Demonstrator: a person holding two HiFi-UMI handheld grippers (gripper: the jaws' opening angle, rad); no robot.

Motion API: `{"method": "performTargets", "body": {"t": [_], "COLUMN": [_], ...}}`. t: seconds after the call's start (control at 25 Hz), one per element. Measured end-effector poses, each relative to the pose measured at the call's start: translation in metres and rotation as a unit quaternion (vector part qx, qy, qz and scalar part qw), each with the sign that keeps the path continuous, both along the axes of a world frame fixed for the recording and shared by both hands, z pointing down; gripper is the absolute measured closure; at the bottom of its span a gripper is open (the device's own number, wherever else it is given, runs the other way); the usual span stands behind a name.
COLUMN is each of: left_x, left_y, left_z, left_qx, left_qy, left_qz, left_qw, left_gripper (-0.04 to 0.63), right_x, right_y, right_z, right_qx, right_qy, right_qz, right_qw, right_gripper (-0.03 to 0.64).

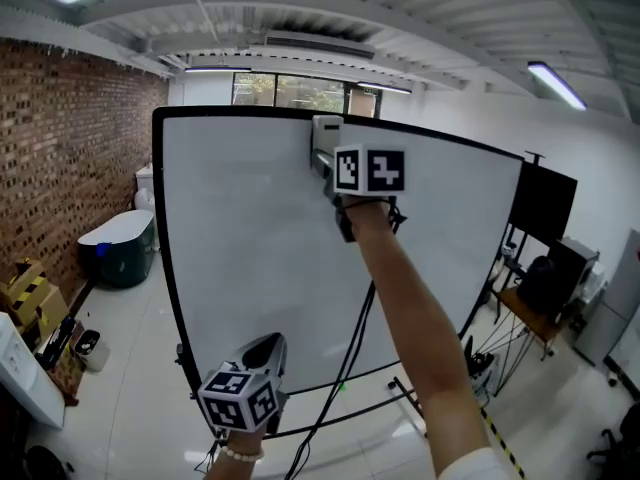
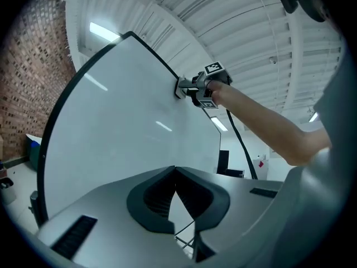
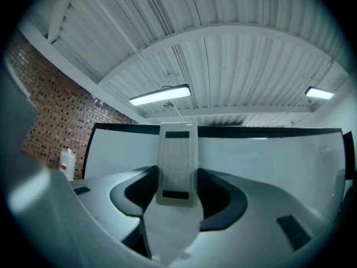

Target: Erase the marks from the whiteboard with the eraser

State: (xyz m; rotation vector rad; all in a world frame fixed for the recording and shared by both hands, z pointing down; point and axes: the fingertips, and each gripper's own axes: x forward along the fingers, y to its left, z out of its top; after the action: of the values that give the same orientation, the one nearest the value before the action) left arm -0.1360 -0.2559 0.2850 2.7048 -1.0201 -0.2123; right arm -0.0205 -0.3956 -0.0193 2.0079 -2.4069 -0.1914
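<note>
The whiteboard (image 1: 240, 268) fills most of the head view, upright on its stand, and no marks can be made out on its white face in any view, so what is left to wipe is hard to judge. The person's right arm (image 1: 410, 318) reaches up from the lower right, stretched nearly straight, with the wrist bent so the right gripper (image 1: 330, 163) points at the board's top edge near its middle. The left gripper (image 1: 262, 353) hangs low near the board's bottom edge, tilted up toward the surface. In its own view the left gripper (image 2: 175, 175) has its jaw tips pressed together with nothing between them. The right gripper (image 3: 177, 188) is clamped on the eraser (image 3: 177, 163), which stands lengthwise between the jaws and juts past them. The eraser (image 1: 326, 133) sits just under the black frame at the top edge, apparently pressed to the board. To wipe well from here, the pad should probably stay flat to the surface under even pressure, with overlapping strokes worked down from that edge. With the arm this extended, a stroke driven from the shoulder seems better than twisting the wrist, which could lift one side of the pad.
</note>
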Motion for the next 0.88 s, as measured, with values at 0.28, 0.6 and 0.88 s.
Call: {"method": "performTargets", "body": {"t": [0.28, 0.6, 0.88], "left_x": [0.082, 0.177, 0.267], "left_y": [0.006, -0.004, -0.043], "left_z": [0.016, 0.021, 0.007], "left_qx": [-0.016, -0.022, -0.002], "left_qy": [-0.004, -0.014, -0.007], "left_qz": [-0.006, 0.040, 0.072], "left_qw": [0.9998, 0.9989, 0.9974], "left_gripper": [0.606, 0.607, 0.607], "right_x": [0.101, 0.204, 0.296], "right_y": [-0.002, -0.005, -0.010], "right_z": [0.006, 0.001, 0.001], "right_qx": [0.002, 0.011, 0.016], "right_qy": [-0.010, -0.028, -0.022], "right_qz": [0.004, 0.005, 0.020], "right_qw": [1.000, 1.000, 0.999], "right_gripper": [0.370, 0.368, 0.368]}}
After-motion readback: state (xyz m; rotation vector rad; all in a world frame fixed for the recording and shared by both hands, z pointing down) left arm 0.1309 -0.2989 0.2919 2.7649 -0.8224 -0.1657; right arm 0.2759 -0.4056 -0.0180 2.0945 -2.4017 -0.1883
